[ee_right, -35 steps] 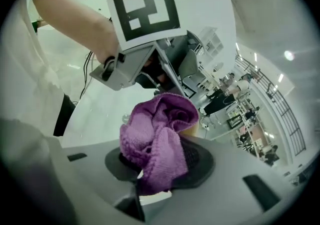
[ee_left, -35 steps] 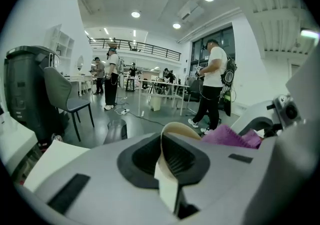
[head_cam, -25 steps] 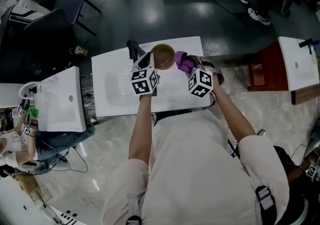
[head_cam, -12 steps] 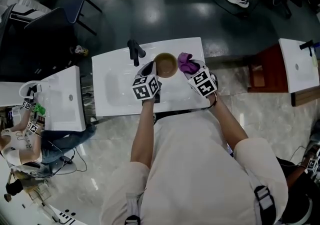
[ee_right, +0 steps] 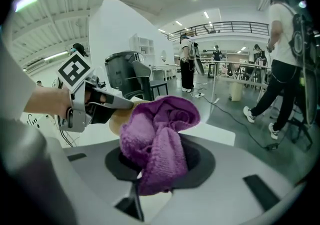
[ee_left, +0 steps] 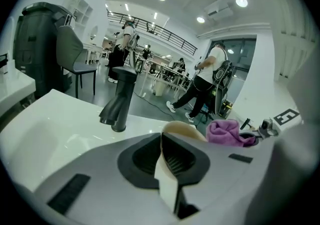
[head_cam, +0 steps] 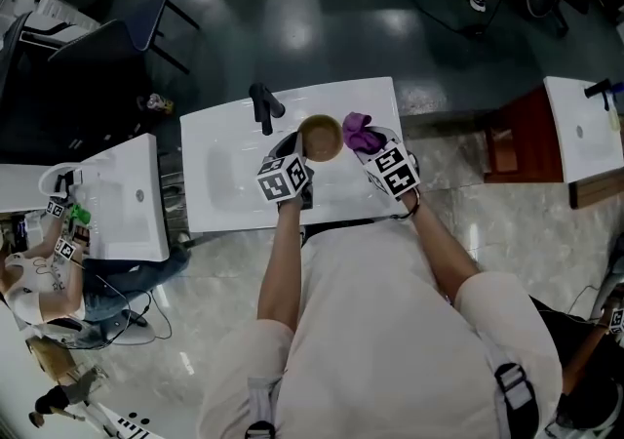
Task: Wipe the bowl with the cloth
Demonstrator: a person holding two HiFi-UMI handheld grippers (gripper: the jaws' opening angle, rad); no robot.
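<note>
1. Over the white washbasin top (head_cam: 219,208), at your left, the black faucet (head_cam: 261,105) stands upright.
2. Your left gripper (head_cam: 295,147) has its jaws pinched on the rim of the tan bowl (head_cam: 320,138), holding it up to the right of the faucet.
3. Just beside the bowl's right edge sits the bunched purple cloth (head_cam: 361,132); you can't tell whether they touch.
4. Your right gripper (head_cam: 375,149) is clamped on that cloth, which spills out over its jaws.

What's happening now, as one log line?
left gripper: shut on bowl rim | right gripper: shut on cloth | cloth beside bowl, contact unclear | both held over sink
</note>
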